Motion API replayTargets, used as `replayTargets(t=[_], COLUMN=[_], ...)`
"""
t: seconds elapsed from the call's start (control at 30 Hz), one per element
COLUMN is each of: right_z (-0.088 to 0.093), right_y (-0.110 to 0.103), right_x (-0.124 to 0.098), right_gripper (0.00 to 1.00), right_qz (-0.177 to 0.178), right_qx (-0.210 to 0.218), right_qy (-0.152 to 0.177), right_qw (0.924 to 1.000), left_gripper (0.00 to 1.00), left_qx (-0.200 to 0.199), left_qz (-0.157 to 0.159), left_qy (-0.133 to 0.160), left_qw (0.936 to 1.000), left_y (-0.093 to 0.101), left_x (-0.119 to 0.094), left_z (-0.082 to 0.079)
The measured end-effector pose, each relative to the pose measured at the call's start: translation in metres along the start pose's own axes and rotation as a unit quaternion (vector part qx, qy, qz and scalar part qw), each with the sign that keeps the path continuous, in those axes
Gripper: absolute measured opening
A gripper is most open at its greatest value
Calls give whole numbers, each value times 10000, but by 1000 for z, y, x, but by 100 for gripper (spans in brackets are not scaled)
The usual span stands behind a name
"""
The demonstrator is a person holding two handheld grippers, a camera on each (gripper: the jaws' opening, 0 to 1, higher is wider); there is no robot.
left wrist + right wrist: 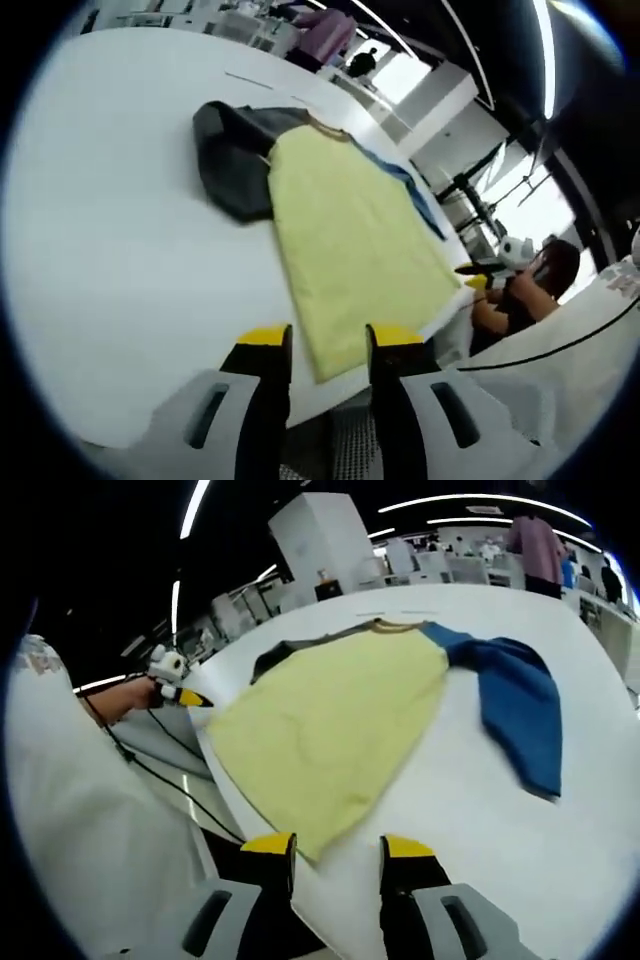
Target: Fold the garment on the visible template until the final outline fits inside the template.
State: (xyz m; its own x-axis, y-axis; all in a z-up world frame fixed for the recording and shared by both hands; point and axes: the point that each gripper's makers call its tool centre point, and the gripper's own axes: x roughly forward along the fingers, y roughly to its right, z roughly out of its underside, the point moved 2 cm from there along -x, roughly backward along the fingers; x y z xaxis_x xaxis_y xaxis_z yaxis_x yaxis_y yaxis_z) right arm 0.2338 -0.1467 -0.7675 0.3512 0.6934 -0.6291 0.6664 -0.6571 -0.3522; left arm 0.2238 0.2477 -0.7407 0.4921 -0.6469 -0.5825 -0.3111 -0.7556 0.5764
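Yellow-tipped black jaws of the left gripper (328,338) rise from the bottom of the left gripper view, parted, with only the near hem of the garment (350,235) and the table edge seen in the gap; nothing is pinched. Right gripper (338,846), bottom centre of the right gripper view: same yellow tips, jaws likewise apart, empty, the garment's lower corner lying just beyond the left tip. Garment lies flat on the white table (120,250), pale yellow body running from the frame's centre toward the lower middle in the left gripper view. Dark grey sleeve (232,160) is bunched at upper left of centre, touching the yellow panel; a blue sleeve (415,195) shows as a thin strip along the far right side of the body. In the right gripper view the yellow body fills the centre, brownish collar at the top, the blue sleeve spread out and folded over at right centre, the grey sleeve a narrow dark band at upper left of the body. Hem sits close to the table's near edge in both views. Person's white clothing (90,830) occupies the lower left of the right gripper view, with a black cable (160,780) across it. Background: dim hall, ceiling strip lights (470,500), white pillar (325,540), a person in a pink top (535,545) at upper right.
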Motion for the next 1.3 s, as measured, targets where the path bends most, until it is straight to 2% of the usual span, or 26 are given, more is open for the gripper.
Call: replayTargets(t=[0.13, 0.23, 0.33, 0.53, 0.7, 1.0, 1.3], right_z=[-6, -12, -19, -30, -38, -40, -43], right_y=[5, 12, 20, 31, 41, 57, 76], right_x=[0, -2, -4, -8, -10, -9, -13], right_gripper=[38, 41, 48, 48, 49, 48, 49], right_qz=[110, 217, 399, 505, 733, 959, 1279], right_qx=[99, 206, 289, 360, 334, 456, 572], right_qy=[178, 374, 610, 824, 968, 1077, 1186], right_qw=[9997, 9989, 9969, 9947, 9920, 9885, 9830], left_gripper=[28, 28, 27, 27, 26, 26, 27], left_qx=[1, 50, 129, 292, 367, 517, 883], left_qz=[39, 70, 109, 166, 187, 269, 429], left_qy=[176, 248, 268, 321, 410, 562, 799], left_qw=[9998, 9997, 9995, 9989, 9983, 9967, 9920], left_y=[4, 10, 15, 24, 27, 34, 44], left_x=[-2, -2, -1, 1, 2, 3, 8], left_z=[-8, -12, -16, -25, -32, -42, -51])
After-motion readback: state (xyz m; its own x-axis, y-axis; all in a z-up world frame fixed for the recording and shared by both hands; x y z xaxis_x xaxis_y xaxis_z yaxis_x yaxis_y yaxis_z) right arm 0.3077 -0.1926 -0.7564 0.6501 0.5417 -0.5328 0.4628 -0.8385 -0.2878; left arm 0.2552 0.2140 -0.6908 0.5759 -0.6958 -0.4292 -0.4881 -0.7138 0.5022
